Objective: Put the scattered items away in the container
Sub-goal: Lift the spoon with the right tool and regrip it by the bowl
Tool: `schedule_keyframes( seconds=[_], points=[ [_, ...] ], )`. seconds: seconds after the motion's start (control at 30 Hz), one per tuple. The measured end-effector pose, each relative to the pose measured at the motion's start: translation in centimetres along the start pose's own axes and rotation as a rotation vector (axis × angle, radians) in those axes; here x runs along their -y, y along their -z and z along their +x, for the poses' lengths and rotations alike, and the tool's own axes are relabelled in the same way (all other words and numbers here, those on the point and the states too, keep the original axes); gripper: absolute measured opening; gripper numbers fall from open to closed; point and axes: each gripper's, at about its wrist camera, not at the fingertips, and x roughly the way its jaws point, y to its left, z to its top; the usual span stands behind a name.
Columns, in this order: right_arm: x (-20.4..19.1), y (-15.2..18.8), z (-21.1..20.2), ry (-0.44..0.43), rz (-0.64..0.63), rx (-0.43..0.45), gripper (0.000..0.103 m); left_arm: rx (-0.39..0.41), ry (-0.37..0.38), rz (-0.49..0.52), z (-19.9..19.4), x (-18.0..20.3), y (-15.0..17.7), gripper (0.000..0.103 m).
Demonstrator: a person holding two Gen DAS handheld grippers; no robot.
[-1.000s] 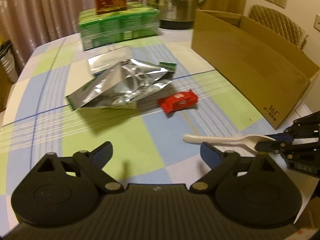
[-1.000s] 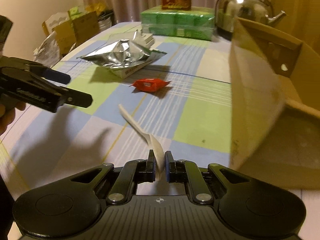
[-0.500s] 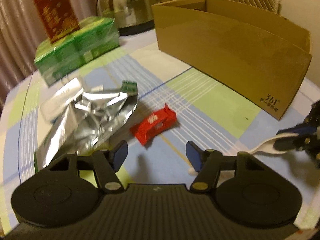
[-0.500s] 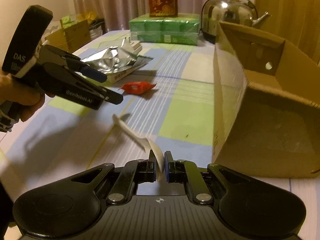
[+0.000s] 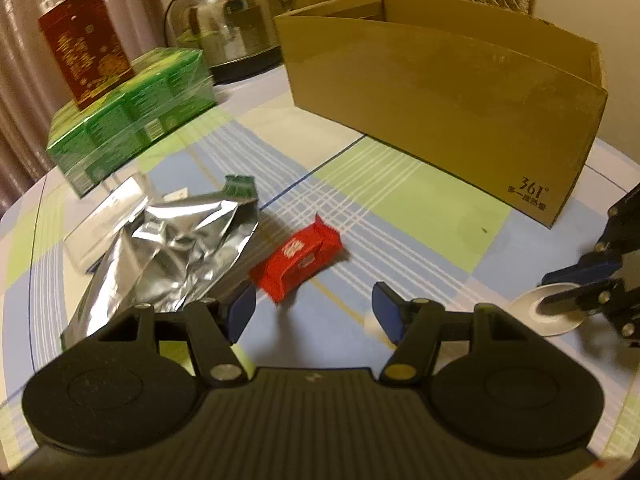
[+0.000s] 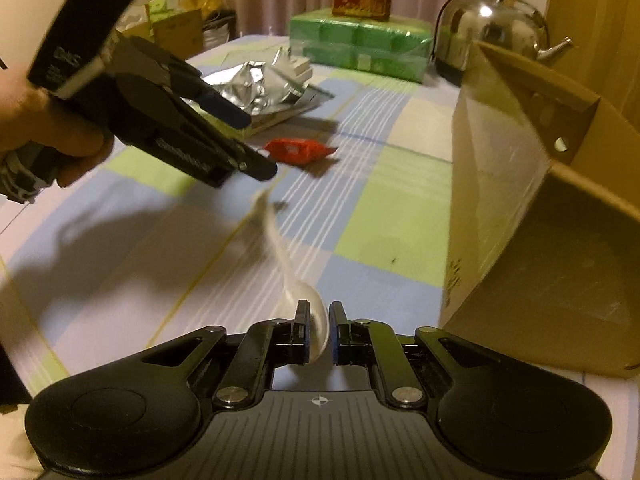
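Note:
My right gripper (image 6: 319, 334) is shut on the bowl of a white plastic spoon (image 6: 316, 316), its handle pointing away over the table; it also shows in the left wrist view (image 5: 550, 312). My left gripper (image 5: 314, 312) is open and empty, just short of a red snack packet (image 5: 298, 262), which also shows in the right wrist view (image 6: 298, 150). A crumpled silver foil bag (image 5: 172, 252) lies left of the packet. The open cardboard box (image 5: 440, 92) stands at the right, its inside showing in the right wrist view (image 6: 560, 280).
A green shrink-wrapped pack (image 5: 132, 116) with a red carton (image 5: 86, 46) on top and a steel kettle (image 5: 228, 20) stand at the table's far side. A flat white box (image 5: 104, 220) lies under the foil bag. The checked tablecloth (image 5: 400, 216) covers the table.
My left gripper has moved forward and down to the red packet, jaws still open. My right gripper has lifted the spoon and swung it nearer the box.

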Motion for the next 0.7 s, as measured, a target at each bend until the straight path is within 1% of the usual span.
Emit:
schedule_keyframes(
  seconds=[0.17,0.27,0.33,0.37,0.4,0.53,0.63,0.7],
  points=[
    [0.0,-0.5,0.9,-0.019,0.013,-0.010,0.009,0.000,-0.011,-0.041,-1.3,-0.6,1.1,0.061],
    [0.2,-0.9,1.1,-0.032,0.042,-0.019,0.015,-0.001,-0.023,-0.061,-2.0,-1.0,1.7,0.061],
    [0.2,-1.1,1.1,-0.039,0.056,-0.022,0.036,0.002,-0.032,-0.080,-2.5,-1.3,2.0,0.061],
    [0.2,-1.1,1.0,-0.043,0.060,-0.016,0.057,0.006,-0.037,-0.093,-2.8,-1.5,2.2,0.061],
    [0.1,-1.1,0.7,-0.047,0.063,-0.006,0.064,0.008,-0.040,-0.105,-3.1,-1.7,2.3,0.062],
    [-0.8,-0.6,0.2,-0.034,0.023,-0.005,0.064,0.009,-0.049,-0.150,-3.9,-2.2,3.0,0.062],
    [-1.5,0.0,0.3,-0.007,-0.014,-0.006,0.064,0.008,-0.052,-0.157,-4.3,-2.2,3.3,0.063],
    [-1.5,0.2,0.5,-0.001,-0.005,-0.011,0.064,0.008,-0.050,-0.163,-4.5,-2.0,3.5,0.064]
  ],
)
